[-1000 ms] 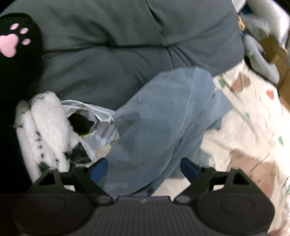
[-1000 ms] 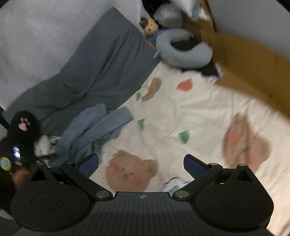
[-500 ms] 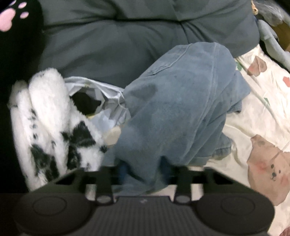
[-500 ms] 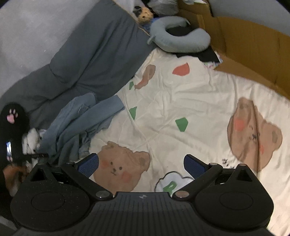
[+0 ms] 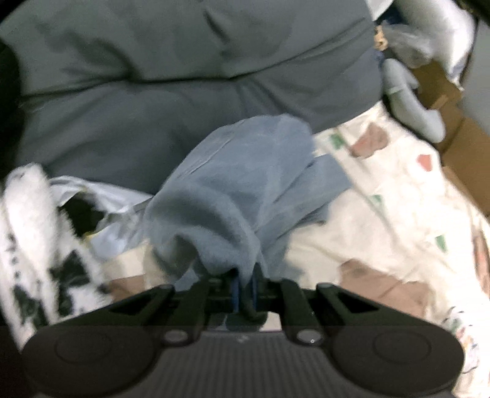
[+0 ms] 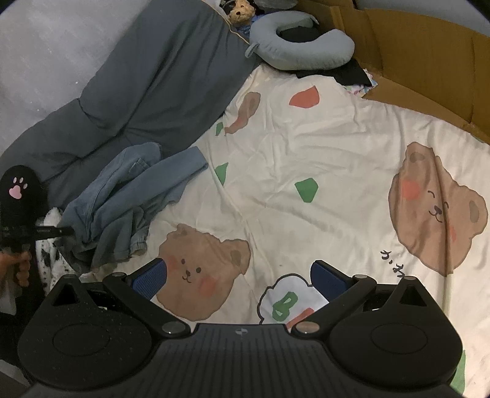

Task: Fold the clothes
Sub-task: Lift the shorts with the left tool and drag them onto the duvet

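A pair of blue jeans [image 5: 245, 183] lies crumpled at the left edge of a cream bedsheet [image 6: 306, 153] printed with bears. My left gripper [image 5: 243, 290] is shut on a fold of the denim, which rises in a peak from the pads. In the right wrist view the jeans [image 6: 128, 199] bunch against the grey duvet, and the left gripper's tip [image 6: 65, 231] meets them from the left. My right gripper [image 6: 239, 280] hangs open over the sheet, above a brown bear print, with nothing between its fingers.
A grey duvet [image 6: 147, 85] runs along the wall side. A black and white fluffy garment [image 5: 33, 238] and a crinkled plastic bag [image 5: 107, 202] lie left of the jeans. A grey neck pillow [image 6: 300, 46], a small teddy bear [image 6: 242, 12] and cardboard [image 6: 428, 55] stand at the back.
My left gripper went from wide open to shut on the jeans and pulled a fold up. My right gripper sank closer to the sheet, still open.
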Available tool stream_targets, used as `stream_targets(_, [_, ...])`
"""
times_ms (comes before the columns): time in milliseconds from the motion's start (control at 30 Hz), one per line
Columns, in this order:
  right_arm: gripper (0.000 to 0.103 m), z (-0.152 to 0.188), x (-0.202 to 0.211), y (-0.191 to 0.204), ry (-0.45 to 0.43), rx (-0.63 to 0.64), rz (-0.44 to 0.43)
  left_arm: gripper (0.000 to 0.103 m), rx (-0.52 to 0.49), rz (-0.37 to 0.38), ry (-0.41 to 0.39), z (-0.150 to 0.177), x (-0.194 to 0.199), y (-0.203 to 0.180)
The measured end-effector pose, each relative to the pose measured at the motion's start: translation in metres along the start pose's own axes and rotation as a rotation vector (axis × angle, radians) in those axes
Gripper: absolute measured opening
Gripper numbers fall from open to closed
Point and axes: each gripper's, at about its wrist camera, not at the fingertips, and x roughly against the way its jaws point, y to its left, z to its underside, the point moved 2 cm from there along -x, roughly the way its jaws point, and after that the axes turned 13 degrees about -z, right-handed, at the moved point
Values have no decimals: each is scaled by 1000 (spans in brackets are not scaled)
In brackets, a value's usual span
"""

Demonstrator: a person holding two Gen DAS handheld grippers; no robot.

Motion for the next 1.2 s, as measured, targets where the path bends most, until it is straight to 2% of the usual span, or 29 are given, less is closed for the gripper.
stream_targets(333, [103,0,4,-5,-25,1,20,5,-76,197,-40,-28,27,-79])
stream_targets(700, [103,1,6,-12,-42,16,19,3,-121,301,-40,-28,27,-136])
stream_targets(900, [102,0,-4,-15,-36,25,10,3,-112,407,-42,-32,27,-170])
stream_targets(1033, [102,3,-10,-13,-27,33,4,3,-144,461,-63,-36,30,-196])
stream_targets(1200, [100,9,-14,-14,-10,29,-5,11,-183,478,-17,-30,26,-217])
